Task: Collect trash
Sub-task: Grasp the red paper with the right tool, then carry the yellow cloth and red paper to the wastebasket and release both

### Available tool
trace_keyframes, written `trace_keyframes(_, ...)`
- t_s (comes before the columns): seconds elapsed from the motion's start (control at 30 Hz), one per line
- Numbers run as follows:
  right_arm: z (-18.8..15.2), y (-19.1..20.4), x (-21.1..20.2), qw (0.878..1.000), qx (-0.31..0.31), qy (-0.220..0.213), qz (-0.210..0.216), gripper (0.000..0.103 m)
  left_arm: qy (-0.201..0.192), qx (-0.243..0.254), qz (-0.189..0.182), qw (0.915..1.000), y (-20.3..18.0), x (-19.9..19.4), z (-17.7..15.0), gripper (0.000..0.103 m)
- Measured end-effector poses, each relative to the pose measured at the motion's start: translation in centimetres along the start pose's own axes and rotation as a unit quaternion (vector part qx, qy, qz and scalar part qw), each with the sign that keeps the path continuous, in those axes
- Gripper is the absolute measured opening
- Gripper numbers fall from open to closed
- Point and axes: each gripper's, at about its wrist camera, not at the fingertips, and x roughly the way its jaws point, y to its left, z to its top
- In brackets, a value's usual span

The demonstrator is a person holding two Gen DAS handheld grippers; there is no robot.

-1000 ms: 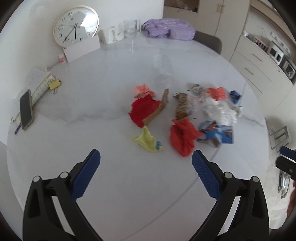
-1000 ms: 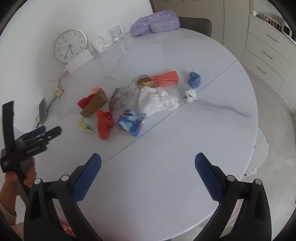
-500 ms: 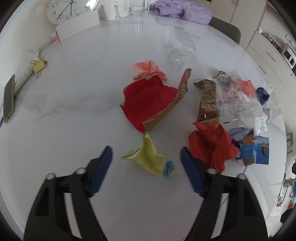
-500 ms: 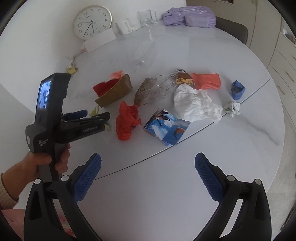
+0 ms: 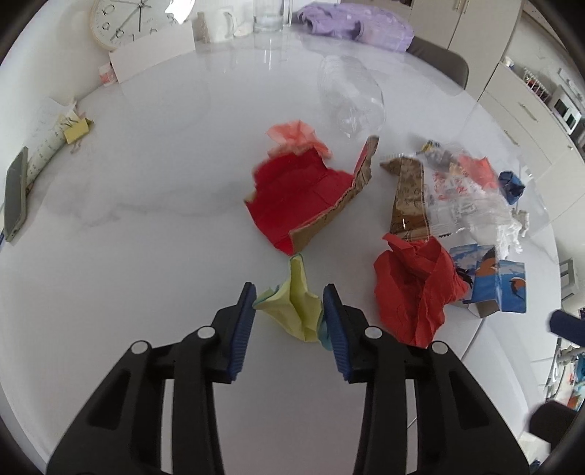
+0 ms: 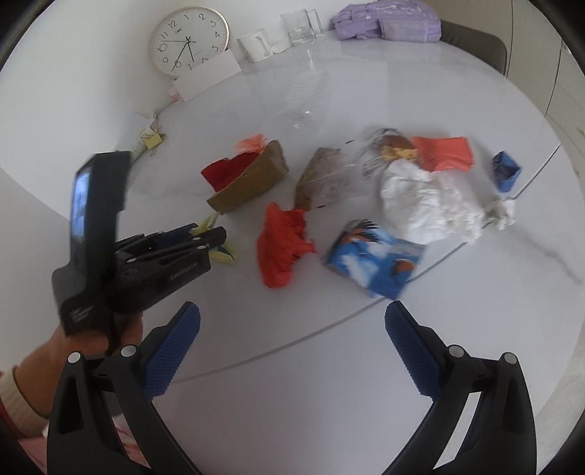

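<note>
— Premises type?
— A home, dining or kitchen area. Round white marble-look counter, a chair drawn up to it, cream drawer cabinets along the wall.
— Supporting evidence?
— Wall clock propped on the counter, mug, drinking glasses, a phone.

Glossy marble-look table, crumpled yellow paper, torn matt cardboard

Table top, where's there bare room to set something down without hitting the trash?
Free: the near side of the table, in front of the blue box, and the stretch between the phone and red cardboard. Crowded: the middle, from the red cardboard to the white paper.
</note>
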Motion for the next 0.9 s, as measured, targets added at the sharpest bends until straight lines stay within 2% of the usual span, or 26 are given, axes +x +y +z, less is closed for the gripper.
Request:
trace_keyframes(0.1, 0.3, 0.8, 1.6, 1.000, 0.019, 0.006, 0.003, 0.100, -0.017, 0.007, -0.009, 0.9998, 1.3, -1.7, 0.3, 0.038)
trace_keyframes(0.2, 0.6, 1.2, 3.4, 0.998, 0.061, 0.006, -0.001, 0.094, -0.035, 0.015, -0.014, 0.9992, 2.8, -3.8, 0.5, 0.038)
trace_keyframes(0.5, 2.4, 3.1, 8.3, 0.989, 0.110, -0.020, -0.097, 0.090, -0.049, 0.025, -0.039, 0.9977, 6.9, -7.1, -0.3, 0.038)
trace_keyframes(0.6, 3.0, 3.5, 10.0, 0.987, 0.106, -0.015, -0.120, 0.072, -0.052, 0.036, -0.035, 0.9974, 7.2, -7.3, -0.7, 0.038)
trace_keyframes(0.63, 3.1, 3.6, 10.5, 0.986, 0.103, -0.010, -0.128, 0.061, -0.053, 0.038, -0.034, 0.9973, 7.2, -7.3, -0.8, 0.038)
trace_keyframes(0.73, 3.4, 3.8, 10.8, 0.986, 0.088, -0.008, -0.139, 0.036, -0.054, 0.043, -0.033, 0.9971, 7.2, -7.5, -0.8, 0.038)
trace_keyframes(0.9, 3.1, 4.0, 9.0, 0.990, 0.071, -0.013, -0.117, 0.032, -0.069, 0.052, -0.032, 0.9957, 6.2, -8.8, -0.6, 0.038)
